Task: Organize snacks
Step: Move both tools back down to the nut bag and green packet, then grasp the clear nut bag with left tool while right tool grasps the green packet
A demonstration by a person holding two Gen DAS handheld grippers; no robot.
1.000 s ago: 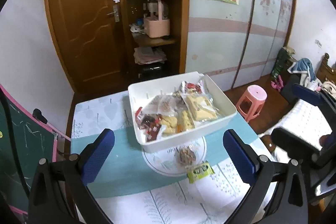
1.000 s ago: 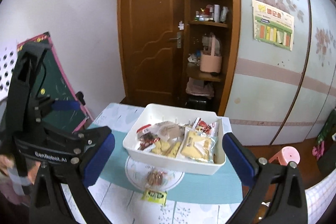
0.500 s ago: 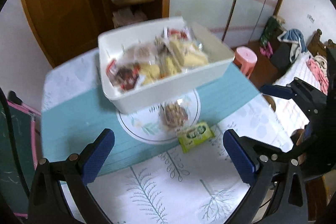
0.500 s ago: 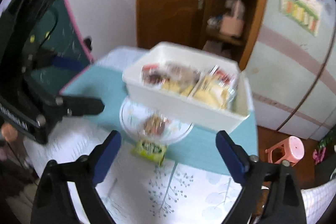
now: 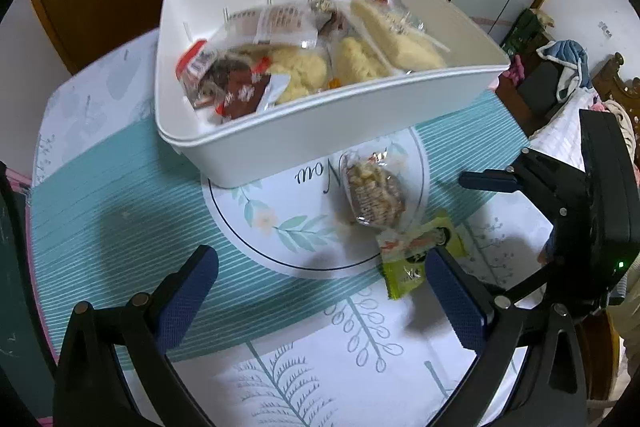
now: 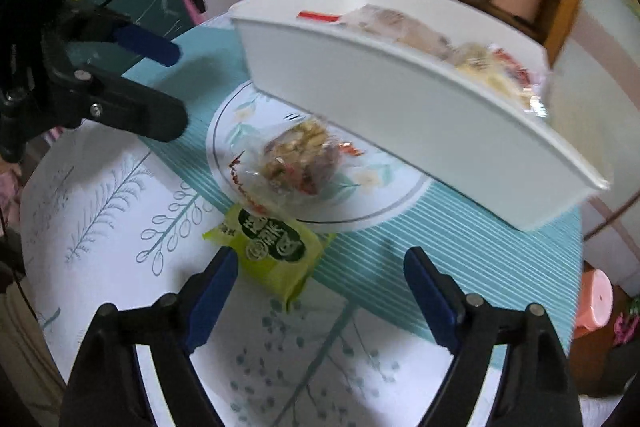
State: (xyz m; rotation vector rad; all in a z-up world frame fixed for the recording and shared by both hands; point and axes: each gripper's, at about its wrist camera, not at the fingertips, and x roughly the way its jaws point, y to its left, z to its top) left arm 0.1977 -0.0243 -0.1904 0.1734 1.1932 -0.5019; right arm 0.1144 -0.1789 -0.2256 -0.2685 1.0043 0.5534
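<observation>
Right wrist view: right tongs point(image 6: 320, 283) were closing, green packet point(image 6: 272, 247) between pads at 11 o'clock, unpinched. Left tongs point(image 5: 320, 291) spread, empty, over counter point(image 5: 100, 187).

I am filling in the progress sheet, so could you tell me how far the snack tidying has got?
Most packets already sit in the white bin. Nothing is gripped: the right gripper is closing around the green packet, the left gripper is open. The clear-wrapped snack remains on the tablecloth.
</observation>
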